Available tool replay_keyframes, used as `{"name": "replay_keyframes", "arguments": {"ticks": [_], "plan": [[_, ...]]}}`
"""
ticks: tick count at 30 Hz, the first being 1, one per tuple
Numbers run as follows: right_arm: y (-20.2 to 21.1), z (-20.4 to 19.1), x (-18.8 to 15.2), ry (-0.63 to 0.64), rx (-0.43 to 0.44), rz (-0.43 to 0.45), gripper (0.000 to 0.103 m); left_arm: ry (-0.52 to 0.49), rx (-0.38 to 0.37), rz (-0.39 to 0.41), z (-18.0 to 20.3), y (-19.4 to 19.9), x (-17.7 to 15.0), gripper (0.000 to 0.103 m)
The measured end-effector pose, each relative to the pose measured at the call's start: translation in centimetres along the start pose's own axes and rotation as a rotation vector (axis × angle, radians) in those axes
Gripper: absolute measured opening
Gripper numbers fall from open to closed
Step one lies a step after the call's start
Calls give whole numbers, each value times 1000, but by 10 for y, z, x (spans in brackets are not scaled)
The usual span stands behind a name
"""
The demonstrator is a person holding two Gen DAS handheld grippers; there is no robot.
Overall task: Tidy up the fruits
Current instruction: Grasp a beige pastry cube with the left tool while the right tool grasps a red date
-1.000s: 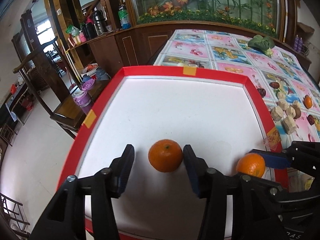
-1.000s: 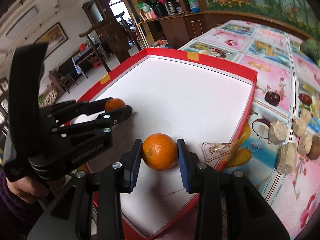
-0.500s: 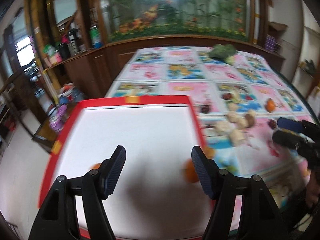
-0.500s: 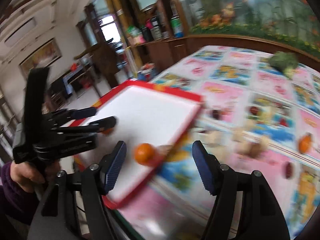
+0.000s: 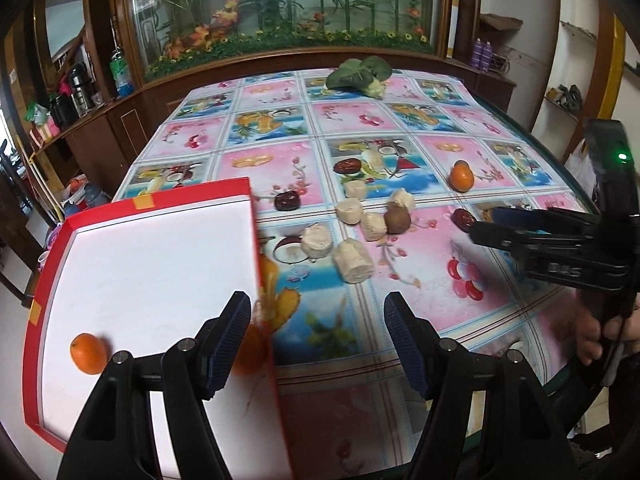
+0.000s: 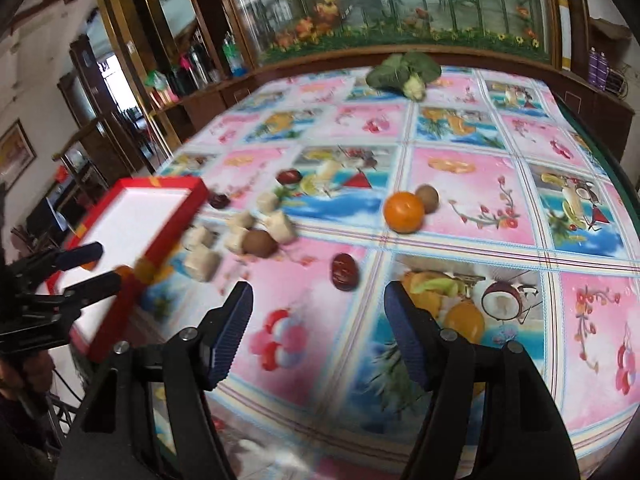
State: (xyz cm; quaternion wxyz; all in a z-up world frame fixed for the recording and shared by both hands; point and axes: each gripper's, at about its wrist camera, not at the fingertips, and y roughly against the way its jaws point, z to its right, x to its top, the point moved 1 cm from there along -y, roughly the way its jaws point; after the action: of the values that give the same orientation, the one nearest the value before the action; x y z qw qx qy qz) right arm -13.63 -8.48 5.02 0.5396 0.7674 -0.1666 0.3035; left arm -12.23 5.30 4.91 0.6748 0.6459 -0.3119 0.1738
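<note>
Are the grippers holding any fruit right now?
No. The left gripper and right gripper are both open and hold nothing. Two oranges lie in the red tray.

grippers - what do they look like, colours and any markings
Both the left gripper and right gripper are black plastic frames with silver pivot screws and dark blue ribbed pads. The right one's body carries embossed lettering and a lit green LED.

The only lettering I can spot is pale, embossed writing on the black body of the right hand-held gripper (image 5: 482, 226), seen from the left wrist view. It is upside down and too unclear to read.
</note>
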Motion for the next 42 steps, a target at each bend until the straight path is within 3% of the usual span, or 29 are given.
{"name": "replay_keyframes", "arguments": {"ticks": [6,11,25,31,35,38,42], "plan": [[-27,-4,10,28,-50,-45,46,11,-15,-12,6,-9,8,69],[-35,0,13,10,-84,-61,44,42,-22,-34,7,-23,15,69],[-40,8,13,-19,-58,-72,36,104,-4,-155,16,-68,18,68],[-41,3,12,19,-68,-70,34,115,9,-152,15,-68,17,62],[-42,-2,11,56,-96,-67,25,113,9,-146,16,-69,17,51],[-42,-4,10,77,-129,-62,20,97,11,-142,19,-70,18,49],[-41,-4,9,76,-128,-59,20,86,5,-131,21,-70,19,40]]}}
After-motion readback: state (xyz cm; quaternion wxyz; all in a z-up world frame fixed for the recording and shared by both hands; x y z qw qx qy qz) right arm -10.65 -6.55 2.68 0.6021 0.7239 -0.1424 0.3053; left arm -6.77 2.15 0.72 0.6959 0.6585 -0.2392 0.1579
